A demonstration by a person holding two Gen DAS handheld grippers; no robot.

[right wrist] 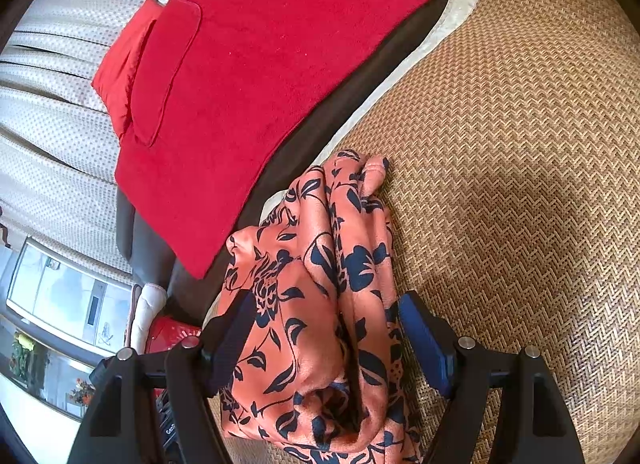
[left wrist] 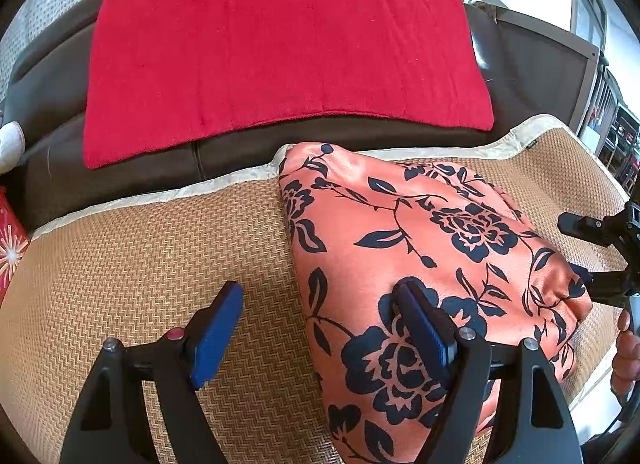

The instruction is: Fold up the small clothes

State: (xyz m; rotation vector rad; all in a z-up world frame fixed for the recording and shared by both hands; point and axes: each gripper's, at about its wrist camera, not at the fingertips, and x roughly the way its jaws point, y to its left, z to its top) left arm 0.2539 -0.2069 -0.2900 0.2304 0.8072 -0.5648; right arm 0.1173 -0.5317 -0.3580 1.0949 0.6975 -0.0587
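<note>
- Folded garment [left wrist: 420, 256]: salmon-orange with a dark navy flower-and-leaf print.
- Woven mat [left wrist: 140, 264]: tan herringbone weave, pale cream border.
- Towel [left wrist: 280, 56]: plain bright red (a plush nap).
- Sofa [left wrist: 528, 76]: dark brown.
- Gripper pads [left wrist: 218, 334]: blue, on black fingers.
- Curtain [right wrist: 52, 136]: off-white with small dots.

Domestic living room. A brown leather sofa [left wrist: 532, 76] at upper frame carries a red towel [left wrist: 280, 56]; a woven rattan mat [left wrist: 132, 264] covers the seat below. Patterned curtains [right wrist: 52, 116] hang at left.
</note>
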